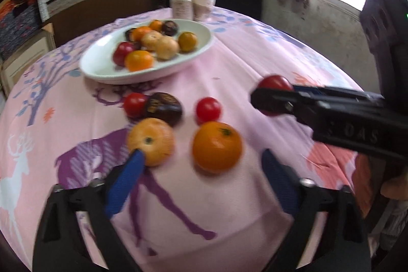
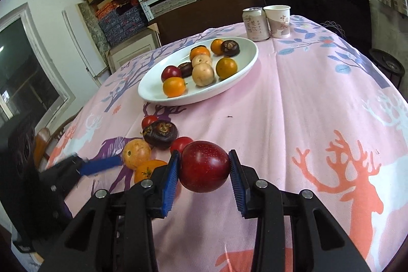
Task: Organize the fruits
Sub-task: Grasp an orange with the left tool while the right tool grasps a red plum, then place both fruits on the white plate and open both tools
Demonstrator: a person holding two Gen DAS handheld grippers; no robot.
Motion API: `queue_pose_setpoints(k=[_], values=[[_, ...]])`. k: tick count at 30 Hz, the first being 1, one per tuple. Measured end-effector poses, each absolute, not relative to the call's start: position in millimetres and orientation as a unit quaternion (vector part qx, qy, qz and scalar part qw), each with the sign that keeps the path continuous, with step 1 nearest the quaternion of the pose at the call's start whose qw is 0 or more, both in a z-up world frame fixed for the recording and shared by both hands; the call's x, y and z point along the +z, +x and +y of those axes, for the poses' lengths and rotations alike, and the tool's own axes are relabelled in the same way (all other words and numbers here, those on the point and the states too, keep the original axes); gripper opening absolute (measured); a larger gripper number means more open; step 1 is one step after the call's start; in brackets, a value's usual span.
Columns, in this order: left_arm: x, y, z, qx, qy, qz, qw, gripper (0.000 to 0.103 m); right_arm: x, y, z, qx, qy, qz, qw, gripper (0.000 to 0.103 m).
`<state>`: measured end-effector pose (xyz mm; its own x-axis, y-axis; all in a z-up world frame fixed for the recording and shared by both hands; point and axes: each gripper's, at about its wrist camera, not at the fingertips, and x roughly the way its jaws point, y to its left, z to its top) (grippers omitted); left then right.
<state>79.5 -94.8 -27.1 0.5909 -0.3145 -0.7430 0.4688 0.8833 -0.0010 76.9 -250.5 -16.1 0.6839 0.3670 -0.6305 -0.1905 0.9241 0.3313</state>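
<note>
Right now the right gripper (image 2: 204, 167) is clamped on a dark red plum (image 2: 204, 166), its blue pads (image 2: 170, 176) pressed against the fruit's left and right sides. The plum is glossy, deep crimson with fine pale speckles, round and a little flattened; it hangs clear of the pink deer-print tablecloth (image 2: 293, 124), in front of the loose fruit. In the left wrist view the same plum (image 1: 275, 84) shows at the tip of the black tool, which comes in from the right. The left gripper (image 1: 201, 162) stands wide open and holds nothing; its left pad (image 1: 127, 180) touches or overlaps the near side of a pale yellow-orange fruit (image 1: 151, 144), and a bright orange (image 1: 216, 147) with a green stem scar lies between the two fingers, near their tips. Just behind these lie a dark brown mangosteen-like fruit (image 1: 164, 107), a small red tomato (image 1: 134, 103) touching its left side, and another small red tomato (image 1: 208, 109) just behind the orange. Farther back sits a white oval plate (image 2: 153, 91) loaded with oranges, two tan fruits, dark brown fruits and one red plum. Beyond the plate a drink can (image 2: 255, 23) and a paper cup (image 2: 278, 21) stand side by side, near the table's far edge.
</note>
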Motion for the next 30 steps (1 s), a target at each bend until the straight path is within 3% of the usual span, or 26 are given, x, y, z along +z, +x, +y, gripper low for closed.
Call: queue_pose_setpoints(k=[4,6,8,17,23,28,29,30], values=[[-31,80,-114,-0.229,0.117,0.397,0.881,0.059,-16,76,-255,0.149,0.132,0.364,0.910,0.039],[-32,85,-116,-0.230,0.112,0.399,0.880,0.058,-15,76,-256,0.148,0.135,0.363,0.910,0.039],[-31,88,-112,-0.230,0.098,0.404,0.880,0.045,-15,76,-259,0.148,0.139,0.362,0.910,0.039],[14,99,-77,-0.226,0.041,0.368,0.901,0.044,0,85,-257,0.166,0.131,0.358,0.909,0.039],[44,173,-52,-0.151,0.024,0.349,0.925,0.045,39,144,-238,0.145,0.073,0.343,0.925,0.039],[31,232,-42,-0.124,-0.002,0.368,0.921,0.045,19,196,-224,0.154,0.102,0.358,0.915,0.040],[26,239,-41,-0.118,-0.002,0.372,0.921,0.056,12,202,-224,0.157,0.112,0.359,0.913,0.041],[21,244,-40,-0.114,-0.004,0.372,0.921,0.065,9,206,-224,0.161,0.118,0.362,0.911,0.051]])
